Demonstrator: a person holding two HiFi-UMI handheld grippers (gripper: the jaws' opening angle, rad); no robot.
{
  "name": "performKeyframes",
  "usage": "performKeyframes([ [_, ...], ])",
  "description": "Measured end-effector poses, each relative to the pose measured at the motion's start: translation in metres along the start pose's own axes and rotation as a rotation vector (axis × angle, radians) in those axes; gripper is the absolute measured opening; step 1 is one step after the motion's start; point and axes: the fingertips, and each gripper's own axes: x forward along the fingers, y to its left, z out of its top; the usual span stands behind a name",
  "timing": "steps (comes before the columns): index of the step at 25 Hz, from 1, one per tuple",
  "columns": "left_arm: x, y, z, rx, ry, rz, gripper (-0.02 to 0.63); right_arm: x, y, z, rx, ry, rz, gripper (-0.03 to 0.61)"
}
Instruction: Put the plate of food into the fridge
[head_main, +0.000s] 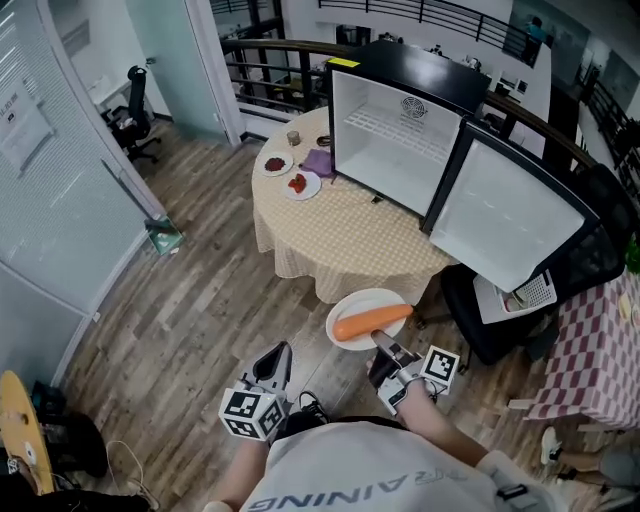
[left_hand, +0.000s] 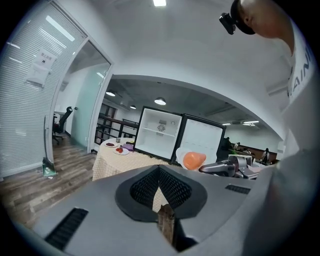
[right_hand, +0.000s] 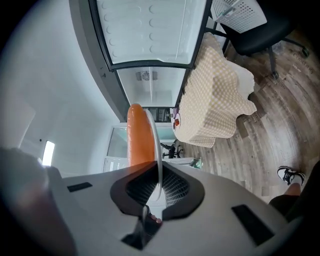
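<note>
A white plate (head_main: 352, 310) carrying a long orange piece of food (head_main: 372, 321) hangs in the air in front of the round table (head_main: 340, 235). My right gripper (head_main: 381, 342) is shut on its near rim. In the right gripper view the plate (right_hand: 158, 145) shows edge-on between the pads, the orange food (right_hand: 139, 137) to its left. The small fridge (head_main: 395, 135) stands open on the table, its door (head_main: 510, 215) swung right and its inside bare. My left gripper (head_main: 282, 351) is shut and holds nothing, low and left of the plate. The left gripper view shows the fridge (left_hand: 160, 131) and the plate (left_hand: 192, 159) ahead.
Two small plates of red food (head_main: 273, 163) (head_main: 303, 185), a purple cloth (head_main: 320, 161) and a cup (head_main: 293, 138) sit at the table's far left. A black office chair (head_main: 500, 320) stands right of the table, under the fridge door. A red-checked table (head_main: 590, 355) is at far right, a glass partition (head_main: 60, 180) at left.
</note>
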Motion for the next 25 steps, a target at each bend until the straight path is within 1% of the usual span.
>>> performKeyframes([
  [7, 0.025, 0.083, 0.029, 0.021, 0.008, -0.052, 0.008, 0.080, 0.016, 0.004, 0.025, -0.093, 0.035, 0.034],
  [12, 0.039, 0.131, 0.042, 0.021, 0.006, -0.058, 0.008, 0.123, 0.021, 0.005, 0.019, -0.125, 0.041, 0.034],
  [15, 0.051, 0.146, 0.045, 0.004, 0.009, -0.067, 0.008, 0.138, 0.021, 0.011, 0.018, -0.135, 0.026, 0.034],
  [19, 0.075, 0.154, 0.047, -0.011, 0.025, -0.087, 0.008, 0.154, 0.021, 0.025, 0.024, -0.148, 0.009, 0.034],
  [25, 0.123, 0.165, 0.059, 0.004, 0.043, -0.111, 0.008, 0.183, 0.013, 0.064, 0.034, -0.171, -0.005, 0.034],
])
